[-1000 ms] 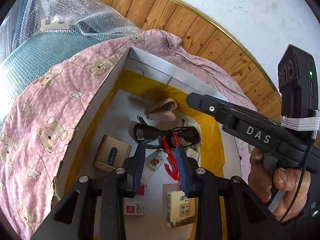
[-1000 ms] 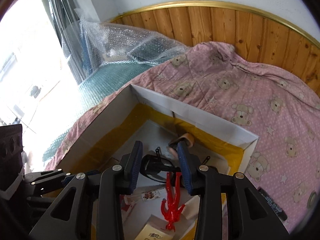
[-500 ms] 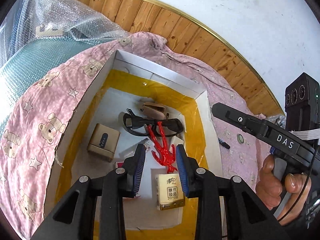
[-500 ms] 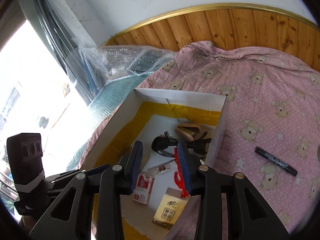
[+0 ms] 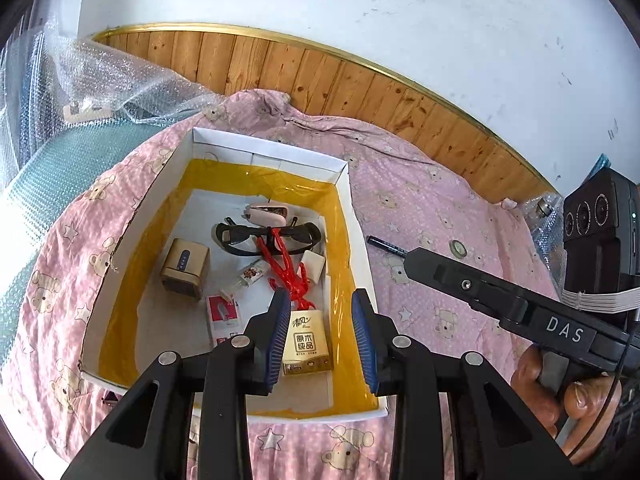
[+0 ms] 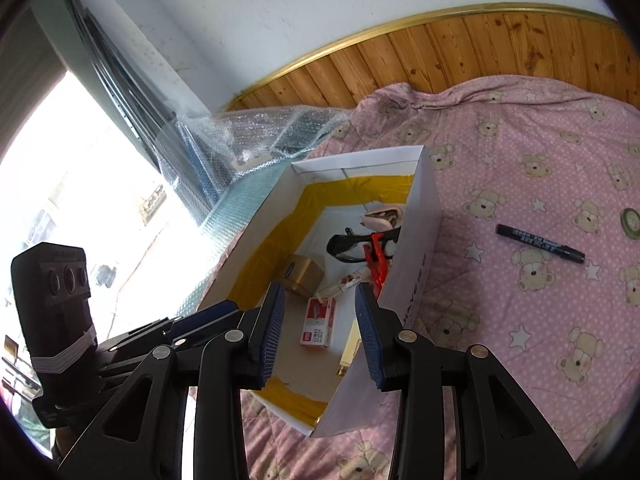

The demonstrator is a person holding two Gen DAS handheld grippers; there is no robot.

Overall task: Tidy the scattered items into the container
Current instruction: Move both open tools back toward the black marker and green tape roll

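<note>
Working from the left, we are hovering our left gripper [image 5: 320, 336] over the near end of the white box [image 5: 264, 151], its jaws spread apart with nothing between them. Inside the box we are seeing most of the job done: a gold tin [image 5: 185, 263], a red-and-white packet [image 5: 224, 314], a small printed tube [image 5: 250, 274], dark glasses [image 5: 268, 236], a pink case [image 5: 267, 212], a red plastic piece [image 5: 286, 270] lying across the glasses, and a tan tissue pack [image 5: 308, 342] nearest our fingers.

Moving right past the box wall, we are finding what is left, as far as we can judge. A black marker [image 6: 540, 243] is lying on the pink bear quilt [image 6: 520, 160], well apart from the box, and beyond it a small round roll [image 6: 631, 222] is sitting near the frame edge; we cannot tell what it is made of.

Furthest right, our right gripper [image 6: 320, 328] is hanging above the box's right wall, also released and carrying nothing. We are judging the marker to be the natural next pick, with the roll after it.
</note>
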